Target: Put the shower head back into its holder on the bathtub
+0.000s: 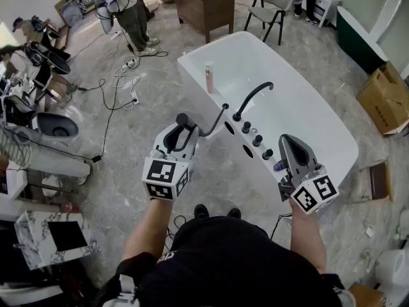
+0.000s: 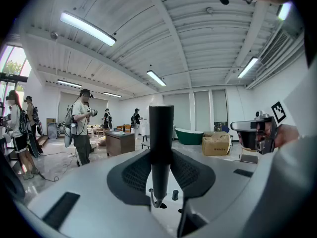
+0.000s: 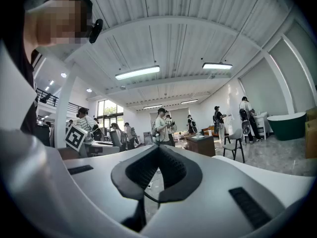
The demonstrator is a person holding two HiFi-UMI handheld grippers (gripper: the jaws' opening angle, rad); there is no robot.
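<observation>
Trouble could start at the glossy white freestanding bathtub (image 1: 332, 133), lying toward one o'clock of the person: its dark oval rim openings (image 1: 229, 128), one probably the holder, sit at three o'clock of the left gripper (image 1: 183, 125), so a slanted approach could strike the rim. That gripper clamps the black cylindrical shower head (image 2: 161, 133) upright, and it might slip; the right gripper (image 3: 158, 150) is closed, empty. The thin black hose (image 1: 215, 125) could tug it off line.
</observation>
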